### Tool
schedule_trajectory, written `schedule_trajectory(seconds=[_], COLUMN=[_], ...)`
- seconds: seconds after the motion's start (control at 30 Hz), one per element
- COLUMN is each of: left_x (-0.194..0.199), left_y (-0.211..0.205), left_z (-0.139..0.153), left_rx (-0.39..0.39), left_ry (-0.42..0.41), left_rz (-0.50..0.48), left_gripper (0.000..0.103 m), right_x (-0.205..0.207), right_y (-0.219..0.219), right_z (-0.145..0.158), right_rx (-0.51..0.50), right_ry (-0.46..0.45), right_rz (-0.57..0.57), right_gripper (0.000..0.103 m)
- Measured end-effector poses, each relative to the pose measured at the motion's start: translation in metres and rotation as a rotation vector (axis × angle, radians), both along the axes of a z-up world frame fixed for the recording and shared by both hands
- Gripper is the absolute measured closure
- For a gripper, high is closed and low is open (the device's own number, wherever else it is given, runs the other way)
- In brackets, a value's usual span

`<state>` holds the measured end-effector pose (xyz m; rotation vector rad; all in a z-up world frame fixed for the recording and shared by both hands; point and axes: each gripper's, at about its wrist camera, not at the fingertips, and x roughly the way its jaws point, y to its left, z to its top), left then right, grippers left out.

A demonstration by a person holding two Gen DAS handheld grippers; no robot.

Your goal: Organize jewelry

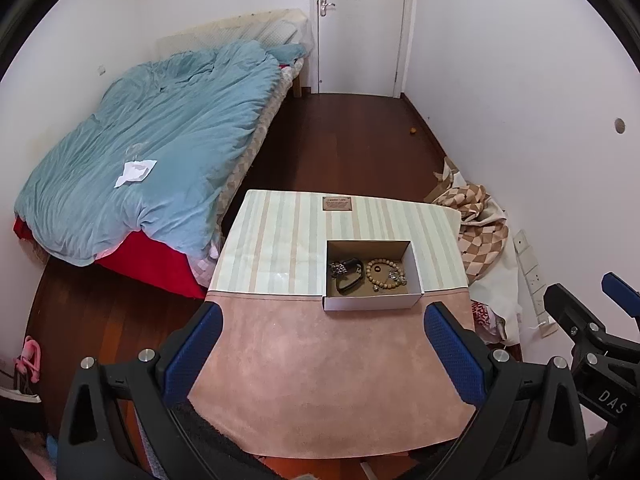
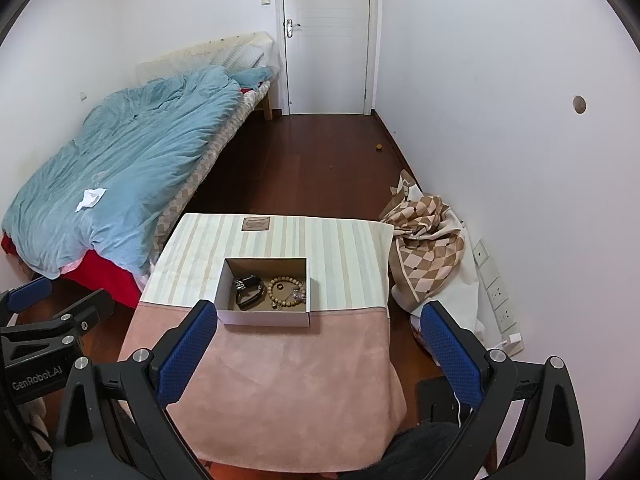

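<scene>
Overhead, both grippers, left (image 1: 322, 344) and right (image 2: 316, 340), hang wide open and empty above a cloth-covered table (image 1: 320, 380). At twelve o'clock from them sits a box (image 1: 372, 302), holding a bead bracelet (image 1: 384, 274) at three o'clock of a black band (image 1: 349, 278).

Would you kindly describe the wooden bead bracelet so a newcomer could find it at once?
On the cloth-covered table stands a small open white box. The bead bracelet lies in its right half, a ring of tan round beads, unlike the dark strap-like piece beside it.
</scene>
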<state>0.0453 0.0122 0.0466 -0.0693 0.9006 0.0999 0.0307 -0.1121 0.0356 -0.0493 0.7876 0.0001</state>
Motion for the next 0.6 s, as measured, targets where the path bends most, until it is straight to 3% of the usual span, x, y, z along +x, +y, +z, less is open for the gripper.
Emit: schedule_trajectory(seconds=[0.6], left_x=[0.049], left_y=[0.003], left_z=[-0.010], left_rx=[0.016], left_ry=[0.070], left_rz=[0.018], left_gripper=[0.000], right_x=[0.068], right_y=[0.006], right_z=[-0.007], right_rx=[-0.026], right_ry=[0.062], right_rz=[0.010], right_gripper=[0.000])
